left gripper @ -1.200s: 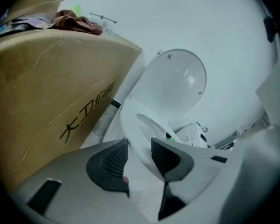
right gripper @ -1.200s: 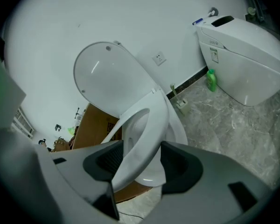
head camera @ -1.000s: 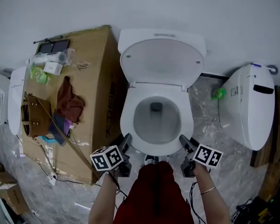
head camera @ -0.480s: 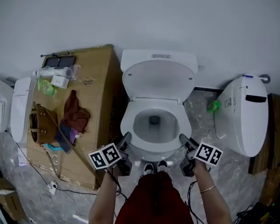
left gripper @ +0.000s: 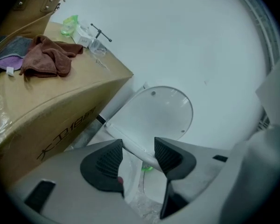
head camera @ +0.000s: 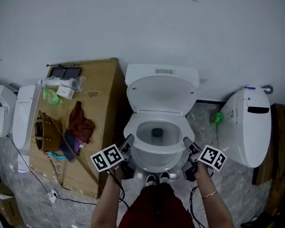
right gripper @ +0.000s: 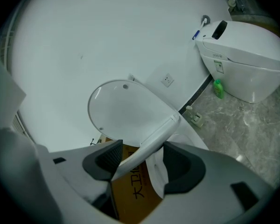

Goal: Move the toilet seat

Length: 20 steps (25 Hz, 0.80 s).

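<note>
White toilet seat (head camera: 161,95) upright beyond open left gripper (left gripper: 136,149) (just widened), open right gripper (right gripper: 142,157).

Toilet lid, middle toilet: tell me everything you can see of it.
The toilet lid is a glossy white, plastic-looking oval, raised on its hinge at the back of the bowl and leaning toward the tank. Its underside faces forward, with small bumpers near the edge. Neither gripper touches it: the left gripper, its jaws just opened wider, and the right gripper stand open, gripping nothing, by the bowl's front.
</note>
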Tool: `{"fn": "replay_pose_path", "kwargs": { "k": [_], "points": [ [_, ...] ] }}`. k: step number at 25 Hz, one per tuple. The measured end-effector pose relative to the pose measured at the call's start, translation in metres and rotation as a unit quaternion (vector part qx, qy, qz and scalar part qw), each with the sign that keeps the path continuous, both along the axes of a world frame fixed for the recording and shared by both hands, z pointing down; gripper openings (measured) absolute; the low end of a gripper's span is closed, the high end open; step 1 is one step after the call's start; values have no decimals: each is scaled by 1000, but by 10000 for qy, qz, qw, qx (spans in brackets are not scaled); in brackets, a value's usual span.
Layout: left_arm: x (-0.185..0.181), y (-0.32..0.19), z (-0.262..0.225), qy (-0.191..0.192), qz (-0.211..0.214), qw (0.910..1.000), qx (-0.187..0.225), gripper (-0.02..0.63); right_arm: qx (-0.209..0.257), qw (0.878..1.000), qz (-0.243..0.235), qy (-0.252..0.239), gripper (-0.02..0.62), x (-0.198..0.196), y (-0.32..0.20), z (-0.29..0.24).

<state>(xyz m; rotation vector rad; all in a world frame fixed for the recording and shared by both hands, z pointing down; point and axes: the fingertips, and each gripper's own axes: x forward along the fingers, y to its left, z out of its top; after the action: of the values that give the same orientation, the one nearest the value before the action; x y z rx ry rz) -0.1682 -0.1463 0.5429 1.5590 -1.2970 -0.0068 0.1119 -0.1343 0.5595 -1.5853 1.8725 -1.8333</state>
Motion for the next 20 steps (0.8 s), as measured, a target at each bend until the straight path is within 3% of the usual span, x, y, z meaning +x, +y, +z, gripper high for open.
{"fn": "replay_pose_path", "kwargs": {
  "k": [20],
  "points": [
    [-2,-54,-34,449,-1159,9922,71,202,-30,9959,833,-359,279,10,-57,-33]
  ]
}}
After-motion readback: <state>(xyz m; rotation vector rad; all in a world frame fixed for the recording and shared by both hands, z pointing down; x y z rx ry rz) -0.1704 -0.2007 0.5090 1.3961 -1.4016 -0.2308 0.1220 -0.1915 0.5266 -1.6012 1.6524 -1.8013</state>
